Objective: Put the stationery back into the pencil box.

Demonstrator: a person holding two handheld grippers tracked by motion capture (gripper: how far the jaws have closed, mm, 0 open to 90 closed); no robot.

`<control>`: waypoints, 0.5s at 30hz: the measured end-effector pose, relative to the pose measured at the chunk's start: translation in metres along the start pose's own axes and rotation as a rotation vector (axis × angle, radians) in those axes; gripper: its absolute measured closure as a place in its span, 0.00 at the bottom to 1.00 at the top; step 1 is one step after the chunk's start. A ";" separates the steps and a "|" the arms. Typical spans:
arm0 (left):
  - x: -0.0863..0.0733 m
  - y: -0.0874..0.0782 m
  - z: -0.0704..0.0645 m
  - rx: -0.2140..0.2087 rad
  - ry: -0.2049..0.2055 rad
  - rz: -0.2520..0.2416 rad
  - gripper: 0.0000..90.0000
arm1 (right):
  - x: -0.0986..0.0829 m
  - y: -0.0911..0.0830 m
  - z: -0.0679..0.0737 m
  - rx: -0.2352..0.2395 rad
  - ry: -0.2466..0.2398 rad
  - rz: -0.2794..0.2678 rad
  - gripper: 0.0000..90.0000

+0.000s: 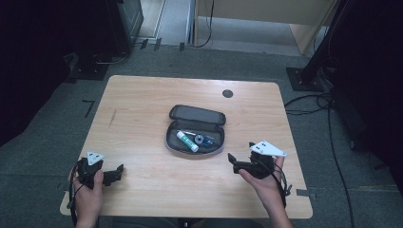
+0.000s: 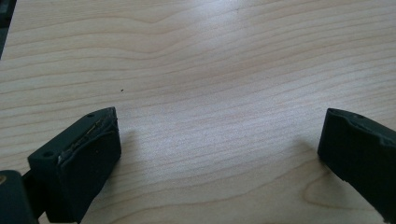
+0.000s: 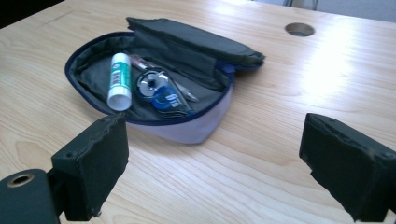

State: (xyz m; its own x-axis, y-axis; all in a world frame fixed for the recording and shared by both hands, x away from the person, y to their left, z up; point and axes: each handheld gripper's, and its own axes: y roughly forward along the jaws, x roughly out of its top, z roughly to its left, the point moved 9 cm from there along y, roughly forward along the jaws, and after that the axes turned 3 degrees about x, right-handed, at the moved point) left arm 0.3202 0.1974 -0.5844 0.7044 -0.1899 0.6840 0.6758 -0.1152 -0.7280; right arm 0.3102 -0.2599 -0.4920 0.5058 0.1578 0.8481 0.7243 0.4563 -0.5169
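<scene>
An open grey pencil case [image 1: 196,130] [image 3: 187,126] lies at the middle of the wooden table [image 1: 142,104], its lid folded back. Inside it are a white glue stick [image 1: 187,141] [image 3: 119,80], a blue correction-tape roller [image 1: 205,139] [image 3: 161,91] and a pen [image 3: 182,91]. My left gripper [image 1: 118,173] [image 2: 219,144] rests at the front left of the table, open, over bare wood. At the front right, my right gripper [image 1: 237,162] [image 3: 212,163] is open, pointing at the case from a short distance, nothing between its jaws.
A round cable hole [image 1: 227,93] [image 3: 299,29] sits near the table's far edge. Dark stands [image 1: 304,76] and cables [image 1: 332,142] lie on the carpet around the table. Bare tabletop lies on both sides of the case.
</scene>
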 end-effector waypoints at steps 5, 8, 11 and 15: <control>0.000 0.000 0.000 0.000 0.000 0.000 0.00 | -0.006 -0.017 -0.015 -0.029 0.008 -0.007 0.09; 0.000 0.000 0.000 0.000 0.000 0.000 0.00 | -0.011 -0.025 -0.023 -0.046 0.021 -0.005 0.09; 0.000 0.000 0.000 0.000 0.000 0.000 0.00 | -0.018 -0.032 -0.032 -0.062 0.032 -0.004 0.09; 0.000 0.000 0.000 0.000 0.000 0.000 0.00 | -0.029 -0.040 -0.045 -0.088 0.034 0.012 0.09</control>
State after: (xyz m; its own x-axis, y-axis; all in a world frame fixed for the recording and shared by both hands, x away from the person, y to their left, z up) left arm 0.3203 0.1974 -0.5844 0.7043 -0.1896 0.6841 0.6759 -0.1153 -0.7279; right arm 0.2871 -0.3221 -0.5014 0.5293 0.1327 0.8380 0.7557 0.3753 -0.5368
